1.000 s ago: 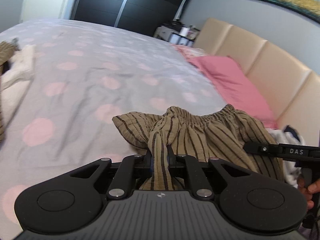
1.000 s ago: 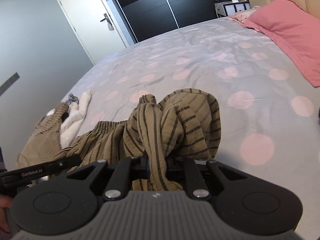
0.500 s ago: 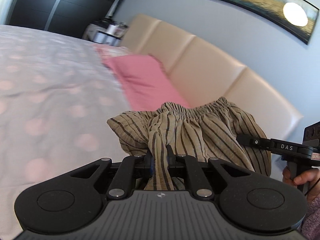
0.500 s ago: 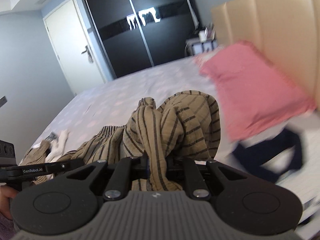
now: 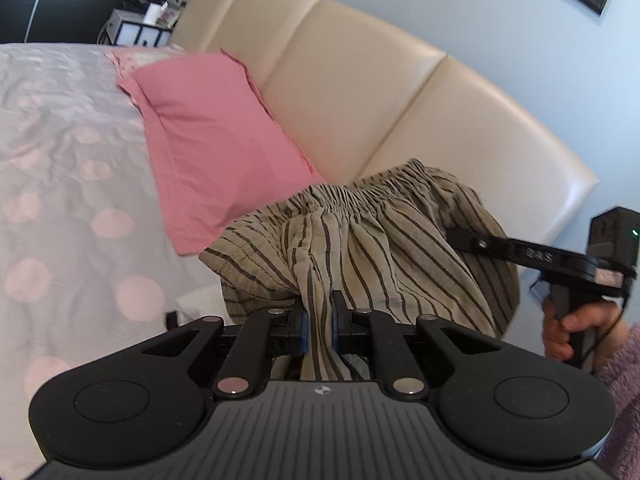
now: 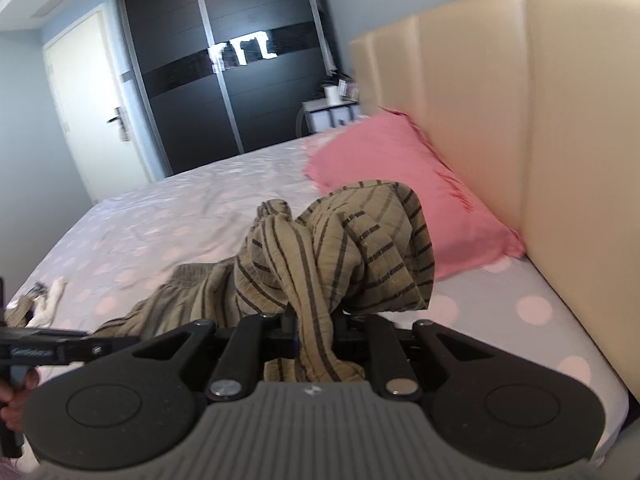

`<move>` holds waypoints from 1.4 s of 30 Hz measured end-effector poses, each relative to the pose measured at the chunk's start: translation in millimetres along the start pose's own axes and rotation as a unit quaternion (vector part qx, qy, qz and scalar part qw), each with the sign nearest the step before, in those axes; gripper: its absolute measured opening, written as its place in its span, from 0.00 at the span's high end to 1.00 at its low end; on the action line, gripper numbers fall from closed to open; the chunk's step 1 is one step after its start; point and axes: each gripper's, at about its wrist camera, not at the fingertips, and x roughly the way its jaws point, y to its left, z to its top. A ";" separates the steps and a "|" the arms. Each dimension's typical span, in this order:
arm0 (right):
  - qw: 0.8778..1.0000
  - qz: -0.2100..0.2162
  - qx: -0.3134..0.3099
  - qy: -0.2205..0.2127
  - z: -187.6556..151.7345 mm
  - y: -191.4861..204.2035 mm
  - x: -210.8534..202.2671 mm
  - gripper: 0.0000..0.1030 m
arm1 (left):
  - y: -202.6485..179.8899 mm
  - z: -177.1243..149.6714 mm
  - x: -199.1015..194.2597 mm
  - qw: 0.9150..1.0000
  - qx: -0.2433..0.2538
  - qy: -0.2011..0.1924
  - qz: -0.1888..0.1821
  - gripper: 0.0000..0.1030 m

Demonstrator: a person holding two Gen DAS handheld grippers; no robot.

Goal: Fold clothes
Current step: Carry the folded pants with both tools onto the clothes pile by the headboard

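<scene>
The left gripper (image 5: 319, 320) is clenched on a gathered fold of the tan cotton garment with dark stripes and an elastic waistband (image 5: 360, 236), held up above the grey bedspread with pink dots (image 5: 60, 200). The right gripper (image 6: 316, 332) pinches another bunch of the same cloth (image 6: 340, 248), near the pink pillow (image 6: 404, 172) against the cream padded headboard (image 6: 560, 140)

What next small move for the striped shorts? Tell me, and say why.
Probably draw the two grippers apart to spread the striped shorts flat. Both the left gripper and right gripper are shut on bunched cloth, the elastic waistband sags crumpled between them, and the garment hangs above the bed near the pink pillow.
</scene>
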 end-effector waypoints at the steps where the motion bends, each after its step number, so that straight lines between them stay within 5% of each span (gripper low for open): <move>1: 1.000 -0.003 0.006 0.004 -2.0 -10.5 6.6 0.86 | -2.4 -2.3 8.1 1.000 0.005 0.006 0.004 0.92; 10: 0.998 -0.018 0.047 0.037 -29.2 -58.3 85.0 0.84 | 5.0 -9.6 59.6 0.998 0.025 0.039 0.041 0.92; 15: 0.996 -0.067 0.043 0.028 -30.1 -62.0 88.5 0.51 | 0.5 -8.4 60.0 0.997 0.040 0.038 0.052 0.88; 19: 0.992 -0.105 0.069 -0.026 -25.3 -68.8 59.5 0.44 | -8.5 -7.3 37.6 0.995 0.067 0.018 0.075 0.79; 25: 0.994 -0.087 0.034 -0.061 -38.2 -36.8 25.4 0.53 | -39.3 -8.4 2.2 0.987 0.148 -0.028 0.057 0.79; 27: 0.994 -0.086 0.028 -0.054 -48.7 -28.8 26.4 0.53 | -48.7 -12.2 8.2 0.984 0.173 -0.011 0.038 0.79; 34: 0.987 -0.137 0.079 -0.001 -85.4 -48.3 54.7 0.55 | -50.7 -33.7 53.5 0.968 0.231 0.073 0.064 0.79; 36: 0.985 -0.146 0.096 0.009 -93.9 -60.9 67.0 0.69 | -44.0 -38.9 64.7 0.965 0.234 0.090 0.082 0.80; 42: 0.981 -0.151 0.118 0.027 -107.7 -85.1 104.1 0.88 | -15.0 -44.3 84.0 0.962 0.211 0.128 0.116 0.81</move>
